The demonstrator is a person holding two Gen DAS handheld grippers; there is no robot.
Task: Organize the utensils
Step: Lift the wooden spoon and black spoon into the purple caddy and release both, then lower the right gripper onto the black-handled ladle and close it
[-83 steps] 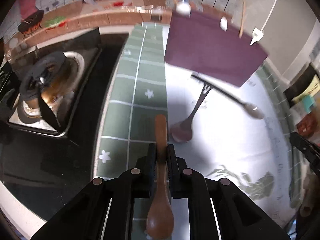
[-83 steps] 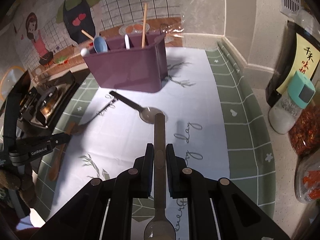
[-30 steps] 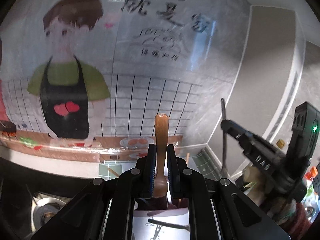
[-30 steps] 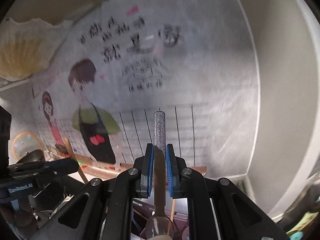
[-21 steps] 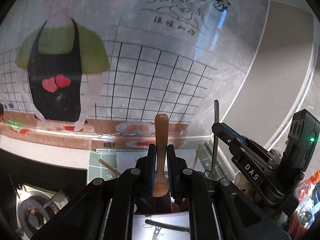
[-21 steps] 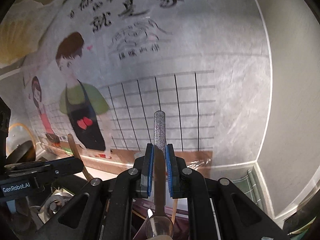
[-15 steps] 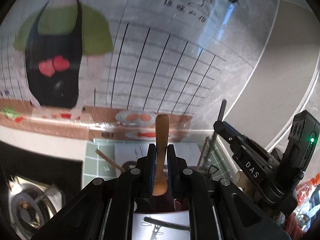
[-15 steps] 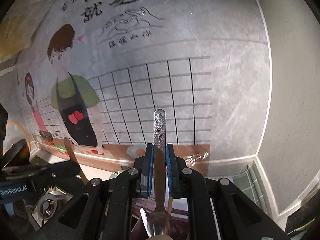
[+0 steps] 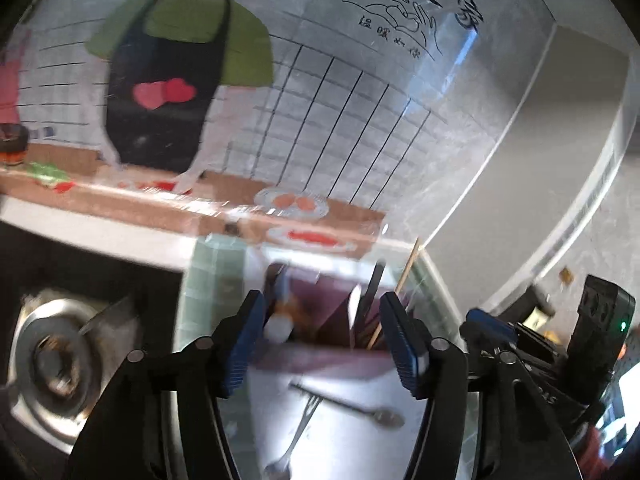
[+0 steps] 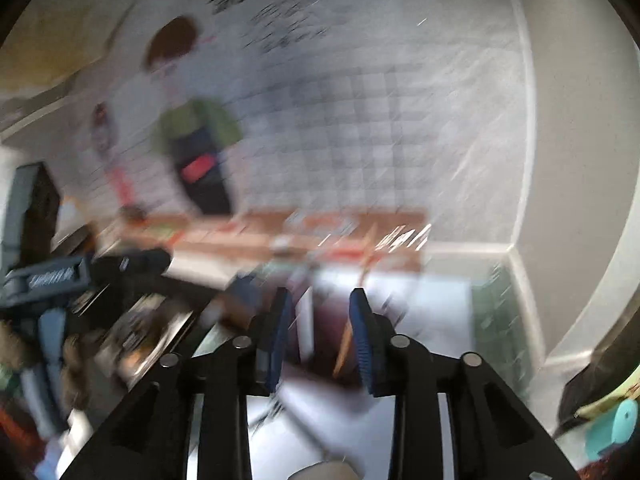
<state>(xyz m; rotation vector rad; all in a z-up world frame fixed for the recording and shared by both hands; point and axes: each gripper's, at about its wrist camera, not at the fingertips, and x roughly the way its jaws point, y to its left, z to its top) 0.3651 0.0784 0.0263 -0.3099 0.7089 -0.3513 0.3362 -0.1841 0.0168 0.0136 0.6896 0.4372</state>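
1. At the bottom centre of the left wrist view we see the left gripper (image 9: 324, 336) with its jaws spread wide; they have just been opening, and nothing is pressed between the blue pads (image 9: 245, 340).
2. At the bottom centre of the right wrist view, the right gripper (image 10: 320, 336) is likewise parted; its jaws have also just been opening. The picture is heavily smeared, and we see nothing pinched between its blue pads (image 10: 362, 340).
3. Below the left jaws, on the white mat (image 9: 360, 440), lie a dark spoon (image 9: 360, 406) and a fork-like utensil (image 9: 298, 432), crossing each other, with bare mat around them.
4. Just beyond the left fingertips stands the purple utensil holder (image 9: 320, 360), its near rim spanning the gap between the pads. Upright handles crowd its compartments; a thin wooden stick (image 9: 404, 276) leans out to the upper right. In the right view the holder (image 10: 324, 332) also sits between the fingertips.
5. At lower left of the left view we see the stove burner (image 9: 52, 360), apart from the mat.
6. At lower right of the left view the other gripper's body bears letters too cut off to read.
7. Farthest, the wall poster (image 9: 180, 60) shows a cartoon apron figure and handwritten characters at the top; we cannot read them.
8. Both tools tilt downward toward the holder.
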